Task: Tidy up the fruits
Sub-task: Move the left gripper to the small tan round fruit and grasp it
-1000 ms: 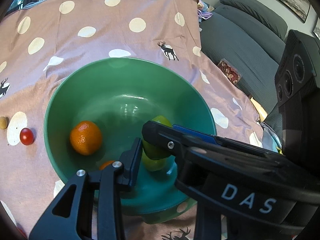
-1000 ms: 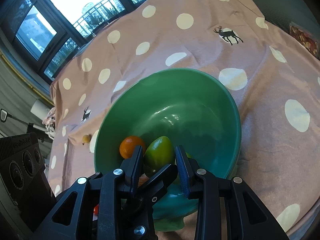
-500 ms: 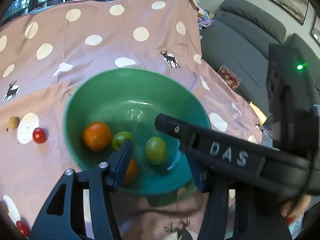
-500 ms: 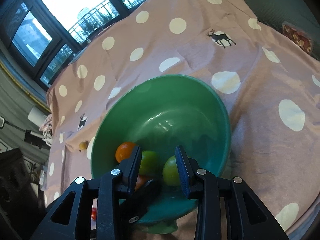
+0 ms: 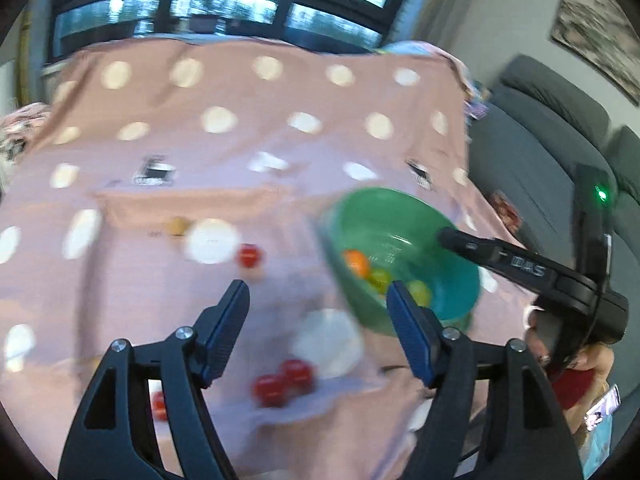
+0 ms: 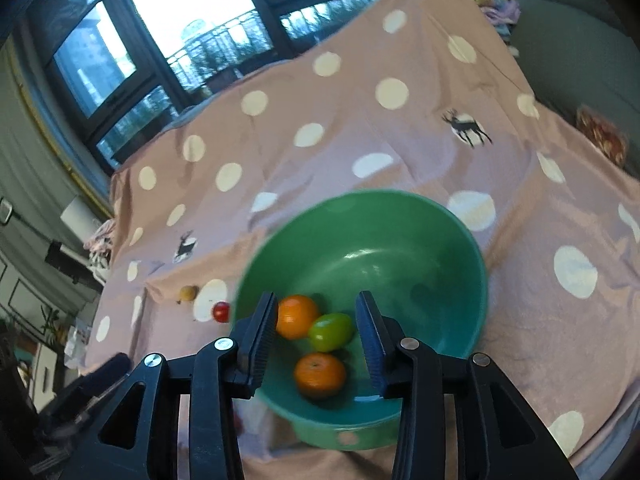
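Both jaws spread wide, nothing held: left gripper (image 5: 318, 304) over pink polka-dot cloth (image 5: 224, 152) near red tomatoes (image 5: 284, 382), right gripper (image 6: 316, 334) above green bowl (image 6: 432, 216). Inside bowl: two oranges (image 6: 297, 316), green fruit (image 6: 331, 331). Beyond: dark-framed windows (image 6: 168, 40), grey sofa (image 5: 532, 148).

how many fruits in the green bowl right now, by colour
orange fruits: 2
green fruits: 2 (one is hidden behind a finger in the right wrist view)
total in the green bowl: 4
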`<state>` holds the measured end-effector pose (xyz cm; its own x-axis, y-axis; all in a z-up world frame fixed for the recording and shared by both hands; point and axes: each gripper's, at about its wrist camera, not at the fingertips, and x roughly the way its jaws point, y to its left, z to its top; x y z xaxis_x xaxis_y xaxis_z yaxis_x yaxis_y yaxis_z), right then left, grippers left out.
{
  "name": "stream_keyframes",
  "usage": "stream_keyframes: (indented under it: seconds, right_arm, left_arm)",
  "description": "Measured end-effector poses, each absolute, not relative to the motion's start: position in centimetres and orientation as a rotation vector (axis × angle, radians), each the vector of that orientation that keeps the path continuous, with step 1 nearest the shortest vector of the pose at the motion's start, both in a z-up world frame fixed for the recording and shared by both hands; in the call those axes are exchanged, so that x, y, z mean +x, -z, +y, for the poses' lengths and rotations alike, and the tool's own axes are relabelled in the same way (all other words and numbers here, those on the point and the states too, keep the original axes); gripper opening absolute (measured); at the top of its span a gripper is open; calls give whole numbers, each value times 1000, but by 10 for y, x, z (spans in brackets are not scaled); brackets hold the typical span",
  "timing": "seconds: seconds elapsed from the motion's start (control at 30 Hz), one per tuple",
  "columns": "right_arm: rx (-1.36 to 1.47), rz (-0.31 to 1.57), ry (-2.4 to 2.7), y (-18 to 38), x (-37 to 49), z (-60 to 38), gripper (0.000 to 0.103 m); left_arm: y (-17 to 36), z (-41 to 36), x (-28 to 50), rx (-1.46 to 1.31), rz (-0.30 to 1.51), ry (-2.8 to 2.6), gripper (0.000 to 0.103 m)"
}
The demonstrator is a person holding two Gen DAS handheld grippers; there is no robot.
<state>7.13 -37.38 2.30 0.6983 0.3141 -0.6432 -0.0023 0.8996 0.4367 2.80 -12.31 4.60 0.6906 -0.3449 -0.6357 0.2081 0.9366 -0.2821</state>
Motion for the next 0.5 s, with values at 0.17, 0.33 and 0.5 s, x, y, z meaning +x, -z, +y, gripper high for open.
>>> stream_keyframes:
  seconds: [0.17, 0.33, 0.5]
  right_arm:
    - [385, 748, -253, -38, 66, -347, 49]
    - [379, 768, -308, -39, 72, -317, 50]
    - [366, 817, -355, -32, 78, -283, 50]
  left_arm:
    - [-45, -63, 18, -191, 779, 155, 71]
    - [-22, -23, 12, -284, 809, 127, 71]
    - [5, -12, 23, -331, 905, 133, 70]
